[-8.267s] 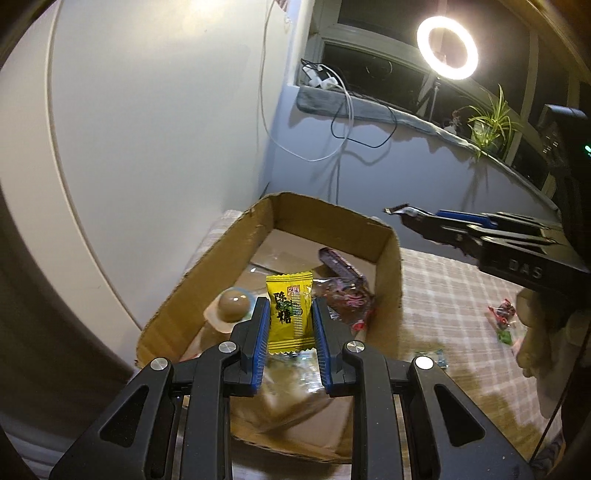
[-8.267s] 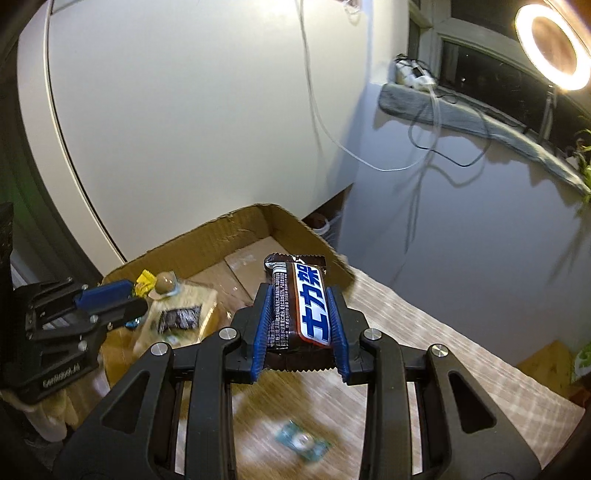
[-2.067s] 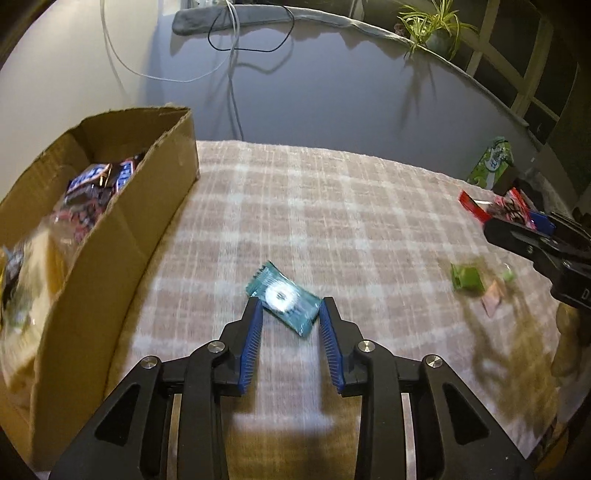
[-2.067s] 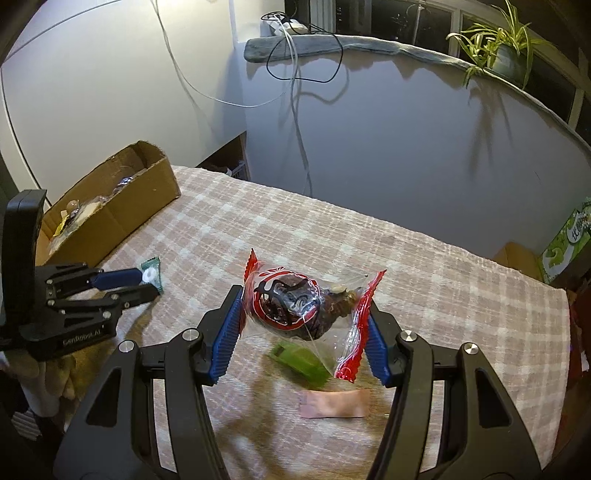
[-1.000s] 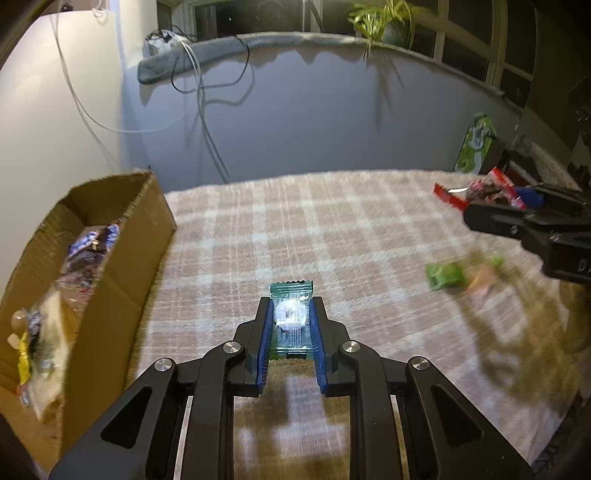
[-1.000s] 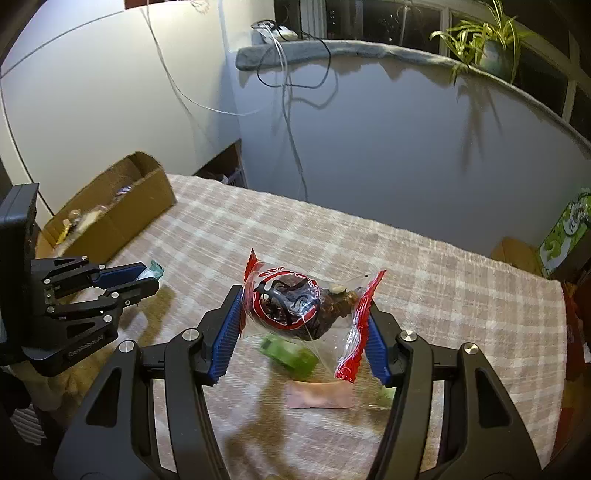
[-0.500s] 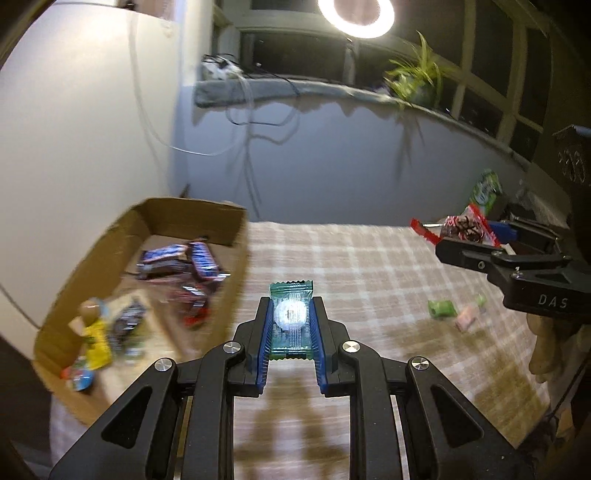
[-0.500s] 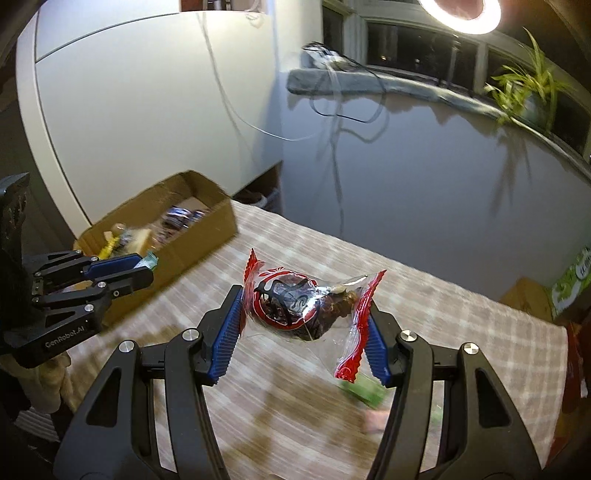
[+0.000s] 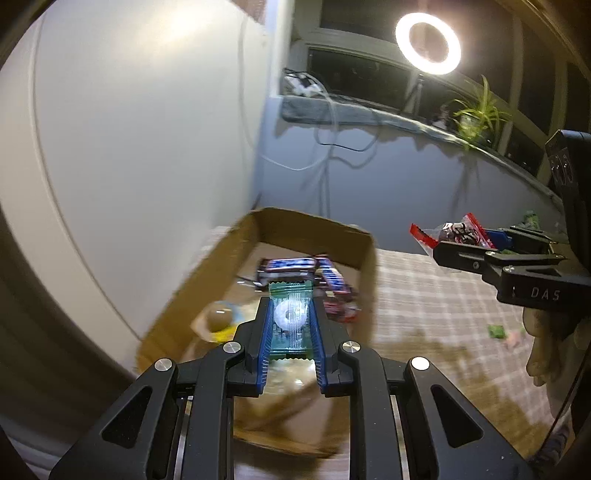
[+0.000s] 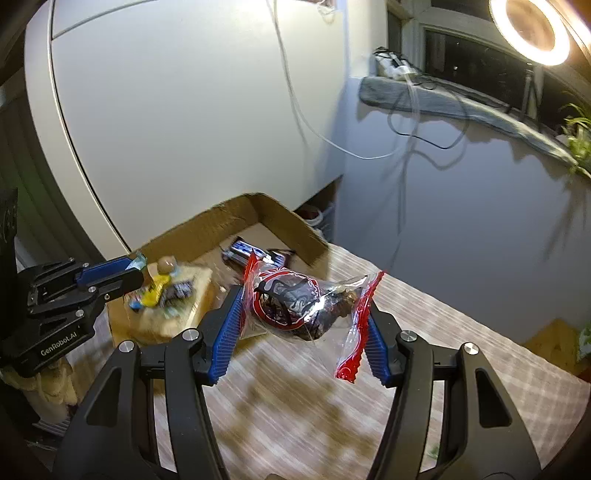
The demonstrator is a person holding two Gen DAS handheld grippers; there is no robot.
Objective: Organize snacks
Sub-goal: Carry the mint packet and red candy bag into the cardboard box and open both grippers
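1. Left wrist: our left tongs (image 9: 291,321), clamped on the teal mint candy (image 9: 290,318), are now hovering over the cardboard box (image 9: 364,254), having left the checked surface (image 9: 436,314); release comes next.
2. Right wrist: our right tongs (image 10: 303,317) are gripping the red-edged snack bag (image 10: 301,304), nearing the box.

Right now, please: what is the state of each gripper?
Left gripper: closed on the teal candy.
Right gripper: closed on the red-edged snack bag.

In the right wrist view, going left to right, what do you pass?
left gripper holding the teal candy → cardboard box → red-edged snack bag in the right gripper → ring light
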